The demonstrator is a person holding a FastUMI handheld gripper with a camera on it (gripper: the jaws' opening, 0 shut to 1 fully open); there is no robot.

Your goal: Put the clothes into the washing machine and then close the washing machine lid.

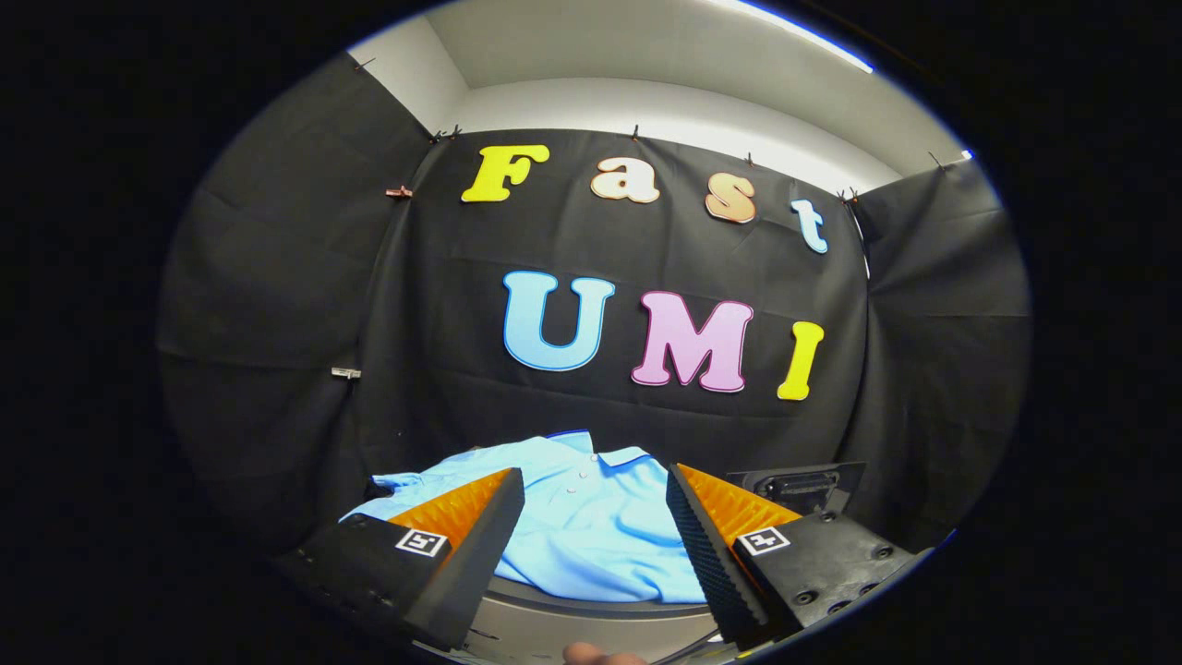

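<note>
Black cloth walls close the booth under a white ceiling. A light-blue polo shirt (591, 526) lies spread on a grey rounded surface (591, 617), collar at the far end, body running toward the near side. The gripper (596, 554) hangs above it, fingers apart, holding nothing.

Shirt (591, 526) on washing machine top (591, 617), ahead of and between open gripper (596, 526) fingers
</note>
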